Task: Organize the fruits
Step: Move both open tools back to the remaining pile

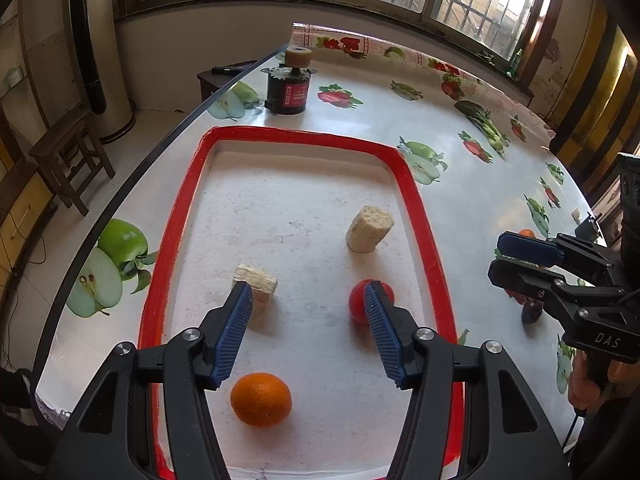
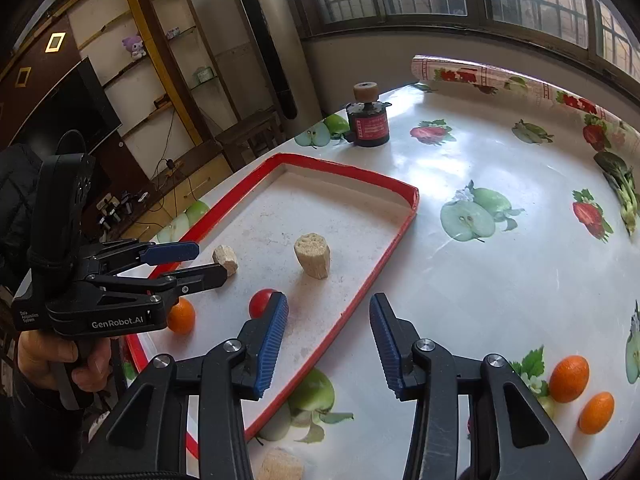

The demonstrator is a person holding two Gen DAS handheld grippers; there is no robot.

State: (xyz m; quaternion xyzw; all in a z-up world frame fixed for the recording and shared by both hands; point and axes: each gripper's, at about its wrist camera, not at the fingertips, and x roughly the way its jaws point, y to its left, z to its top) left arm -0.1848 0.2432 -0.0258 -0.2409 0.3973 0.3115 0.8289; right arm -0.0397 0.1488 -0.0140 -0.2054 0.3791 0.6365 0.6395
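Both tongs tilt steeply down with nothing gripped: the left tongs gape over the red-rimmed tray, where an orange and red fruit lie, while the right tongs hang part-open above the tray's right edge on the worktop.

We see the tray on the table holding 1 orange nearest us, a tomato and 2 loofah pieces beyond; 2 oranges lie on the table to the tray's right.
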